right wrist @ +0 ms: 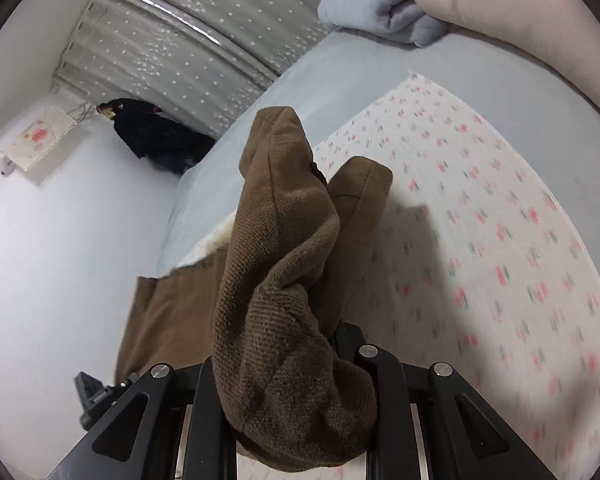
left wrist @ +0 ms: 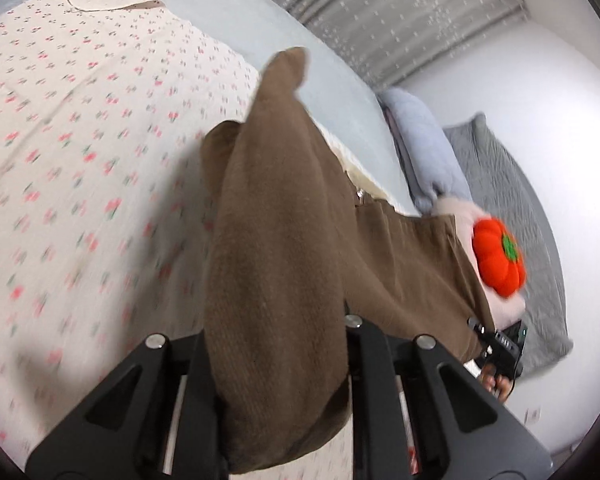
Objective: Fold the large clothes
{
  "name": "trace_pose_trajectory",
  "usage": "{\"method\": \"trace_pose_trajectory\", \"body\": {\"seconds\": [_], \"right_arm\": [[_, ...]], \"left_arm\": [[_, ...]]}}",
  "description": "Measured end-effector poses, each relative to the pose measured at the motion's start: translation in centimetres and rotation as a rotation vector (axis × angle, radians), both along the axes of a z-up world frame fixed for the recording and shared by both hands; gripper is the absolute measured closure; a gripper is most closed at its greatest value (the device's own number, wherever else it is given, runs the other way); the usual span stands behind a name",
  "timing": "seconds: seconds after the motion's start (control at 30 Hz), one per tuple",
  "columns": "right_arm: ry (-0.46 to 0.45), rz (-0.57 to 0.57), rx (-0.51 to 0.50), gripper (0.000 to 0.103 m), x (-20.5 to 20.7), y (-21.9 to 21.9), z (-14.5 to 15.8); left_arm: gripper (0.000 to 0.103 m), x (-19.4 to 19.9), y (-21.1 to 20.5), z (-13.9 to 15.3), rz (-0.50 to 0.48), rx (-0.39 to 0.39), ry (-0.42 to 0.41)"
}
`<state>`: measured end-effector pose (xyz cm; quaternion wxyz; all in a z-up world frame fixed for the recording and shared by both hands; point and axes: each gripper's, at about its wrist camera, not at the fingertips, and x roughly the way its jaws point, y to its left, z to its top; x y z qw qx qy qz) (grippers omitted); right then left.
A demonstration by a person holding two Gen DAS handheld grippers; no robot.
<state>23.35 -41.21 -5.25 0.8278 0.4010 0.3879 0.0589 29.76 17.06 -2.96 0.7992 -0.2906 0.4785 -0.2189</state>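
Observation:
A pair of brown corduroy trousers (left wrist: pixel 284 240) hangs lifted over the bed, held at two places. My left gripper (left wrist: pixel 276 364) is shut on a thick bunch of the brown cloth, which fills the gap between its fingers. My right gripper (right wrist: pixel 296 384) is shut on another bunch of the same trousers (right wrist: pixel 284 240); two leg ends stick up beyond it. The right gripper also shows small at the right edge of the left wrist view (left wrist: pixel 500 348), past a stretched span of brown cloth.
The bed carries a white sheet with small pink flowers (left wrist: pixel 80 140) over a pale blue cover (left wrist: pixel 332 92). A light blue folded quilt (right wrist: pixel 376 4), a pink pillow (right wrist: pixel 500 4), an orange pumpkin plush (left wrist: pixel 500 260) and a grey blanket (left wrist: pixel 512 208) lie at one end. Grey starred curtains (right wrist: pixel 188 40) hang behind.

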Motion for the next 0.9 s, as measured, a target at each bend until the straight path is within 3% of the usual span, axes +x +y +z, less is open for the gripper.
{"method": "trace_pose_trajectory", "body": {"seconds": [0.17, 0.23, 0.3, 0.33, 0.4, 0.47, 0.6, 0.67, 0.7, 0.73, 0.77, 0.8, 0.9], "right_arm": [[0.052, 0.05, 0.02, 0.078, -7.8, 1.1, -2.2], [0.086, 0.059, 0.015, 0.07, -9.7, 1.8, -4.4], [0.143, 0.059, -0.002, 0.062, -11.1, 2.3, -7.9], [0.169, 0.046, -0.003, 0.054, -11.5, 2.2, -9.1], [0.209, 0.027, 0.026, 0.051, -11.9, 1.5, -11.1], [0.187, 0.025, 0.002, 0.046, -12.3, 1.5, -10.2], [0.114, 0.0, -0.242, 0.042, -13.2, 2.5, -6.2], [0.067, 0.019, -0.238, 0.042, -13.6, 2.9, -5.3], [0.064, 0.017, -0.241, 0.046, -13.1, 2.9, -5.1], [0.076, 0.024, -0.263, 0.073, -12.9, 3.2, -5.3], [0.086, 0.038, -0.299, 0.084, -12.6, 3.5, -5.5], [0.094, 0.048, -0.339, 0.086, -12.0, 4.3, -5.9], [0.045, 0.016, -0.389, 0.089, -12.3, 3.3, -6.1]], "left_arm": [[0.082, -5.9, 1.5, -3.1, -0.083, 0.087, 0.044], [0.077, -7.0, 1.6, -5.8, -0.099, 0.151, 0.068], [0.06, -7.9, 1.7, -8.8, -0.083, 0.241, 0.109], [0.056, -8.3, 2.0, -9.7, -0.069, 0.234, 0.114], [0.052, -8.9, 3.0, -9.7, -0.033, 0.179, 0.095], [0.047, -9.7, 3.6, -8.8, 0.002, 0.199, 0.062], [0.046, -10.8, 3.6, -8.4, -0.02, 0.232, 0.017], [0.047, -10.9, 3.2, -9.1, -0.033, 0.246, 0.03], [0.052, -10.9, 2.8, -9.5, -0.038, 0.253, 0.031], [0.054, -11.1, 2.2, -9.3, -0.035, 0.272, 0.022], [0.06, -11.4, 1.7, -9.1, -0.044, 0.29, 0.005], [0.065, -11.5, 1.7, -8.8, -0.052, 0.287, -0.01], [0.067, -11.4, 2.3, -9.1, -0.05, 0.268, -0.011]]}}
